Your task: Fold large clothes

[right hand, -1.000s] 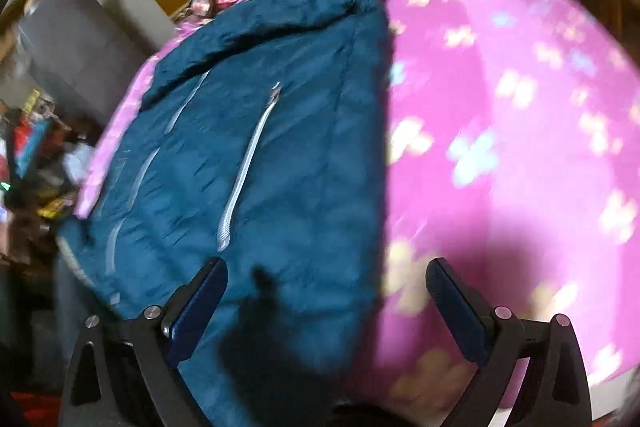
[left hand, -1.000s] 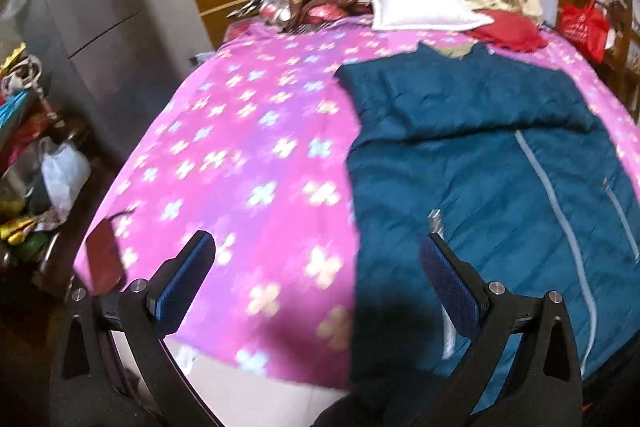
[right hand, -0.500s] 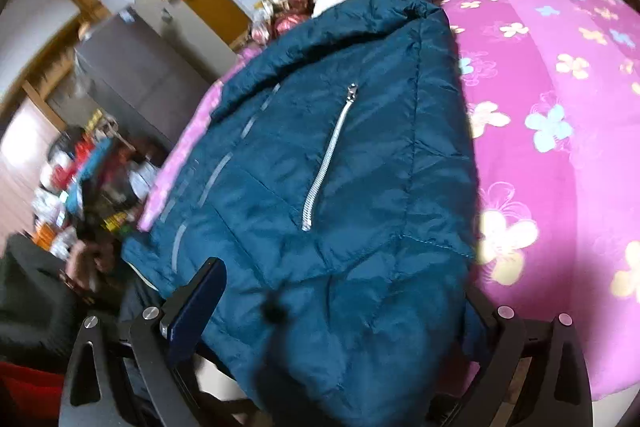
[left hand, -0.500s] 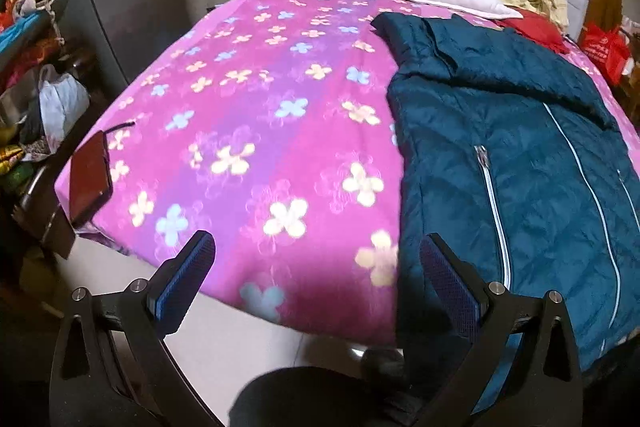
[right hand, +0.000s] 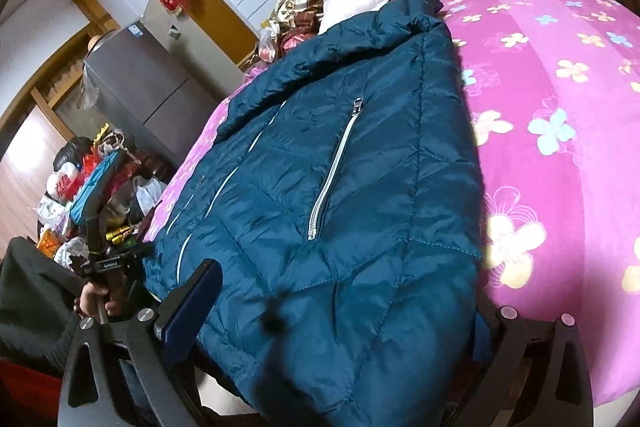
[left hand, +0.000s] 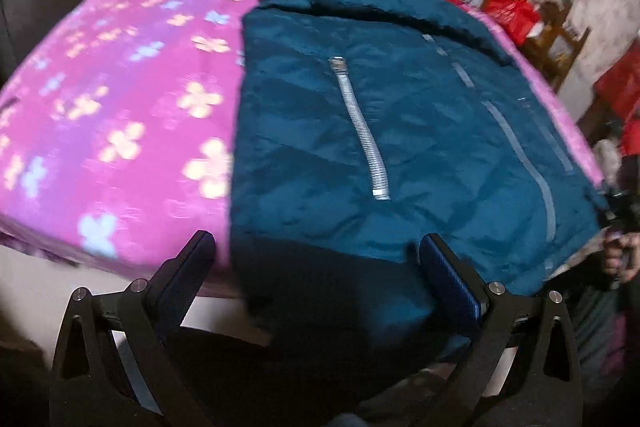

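Both grippers have dropped to the jacket's bottom edge

The blue jacket (left hand: 400,155) lies flat on the pink bedspread (left hand: 120,115), hem over the bed's edge; left gripper (left hand: 320,267) and right gripper (right hand: 340,307) both gape wide astride that hem, lower than before.

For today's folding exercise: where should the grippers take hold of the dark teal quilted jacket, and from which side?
Grip the dark teal quilted jacket at its two bottom hem corners, coming from the foot of the bed: the hem overhangs that edge, so each open gripper can likely slide around it.
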`<state>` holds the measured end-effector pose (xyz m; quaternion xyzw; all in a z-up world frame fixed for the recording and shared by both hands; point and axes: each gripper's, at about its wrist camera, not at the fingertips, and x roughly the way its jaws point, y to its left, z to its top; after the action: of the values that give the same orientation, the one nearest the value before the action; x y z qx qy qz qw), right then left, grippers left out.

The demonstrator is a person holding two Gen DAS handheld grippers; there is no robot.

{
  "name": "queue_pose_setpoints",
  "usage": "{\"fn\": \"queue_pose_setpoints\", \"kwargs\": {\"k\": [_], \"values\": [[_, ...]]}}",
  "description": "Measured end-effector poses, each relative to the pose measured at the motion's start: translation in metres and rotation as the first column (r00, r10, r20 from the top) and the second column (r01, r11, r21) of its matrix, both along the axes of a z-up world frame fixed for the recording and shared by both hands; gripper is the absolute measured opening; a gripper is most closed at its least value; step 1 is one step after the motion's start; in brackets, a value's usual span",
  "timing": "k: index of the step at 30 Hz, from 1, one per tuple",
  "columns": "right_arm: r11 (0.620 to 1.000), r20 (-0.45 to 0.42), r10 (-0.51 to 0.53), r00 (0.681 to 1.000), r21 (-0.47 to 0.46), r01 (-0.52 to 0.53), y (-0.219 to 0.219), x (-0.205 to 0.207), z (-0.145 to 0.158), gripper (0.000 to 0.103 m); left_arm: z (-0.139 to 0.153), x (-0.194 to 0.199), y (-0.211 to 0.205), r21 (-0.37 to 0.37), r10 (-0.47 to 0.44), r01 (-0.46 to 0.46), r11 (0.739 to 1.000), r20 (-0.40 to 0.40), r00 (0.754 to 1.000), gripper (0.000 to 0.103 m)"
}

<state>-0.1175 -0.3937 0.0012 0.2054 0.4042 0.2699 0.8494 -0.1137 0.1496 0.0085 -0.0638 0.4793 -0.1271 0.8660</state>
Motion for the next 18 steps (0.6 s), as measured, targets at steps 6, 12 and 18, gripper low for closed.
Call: {"fn": "queue_pose_setpoints", "kwargs": {"k": [6,12,18], "values": [[1.000,0.006,-0.014,1.000,-0.004,0.014,0.001,-0.002,0.000,0.103,-0.003,0.004,0.005,-0.100,-0.004,0.001,0.995,-0.033,0.999,0.095],[1.000,0.011,-0.018,1.000,-0.011,0.018,0.001,-0.004,0.000,0.103,-0.002,-0.005,0.016,-0.156,-0.015,0.007,0.988,-0.051,0.999,0.070],[1.000,-0.009,-0.011,1.000,0.024,0.011,-0.001,-0.011,0.001,0.103,-0.008,-0.007,0.027,-0.263,-0.053,0.031,0.964,-0.077,0.996,0.067]]}}
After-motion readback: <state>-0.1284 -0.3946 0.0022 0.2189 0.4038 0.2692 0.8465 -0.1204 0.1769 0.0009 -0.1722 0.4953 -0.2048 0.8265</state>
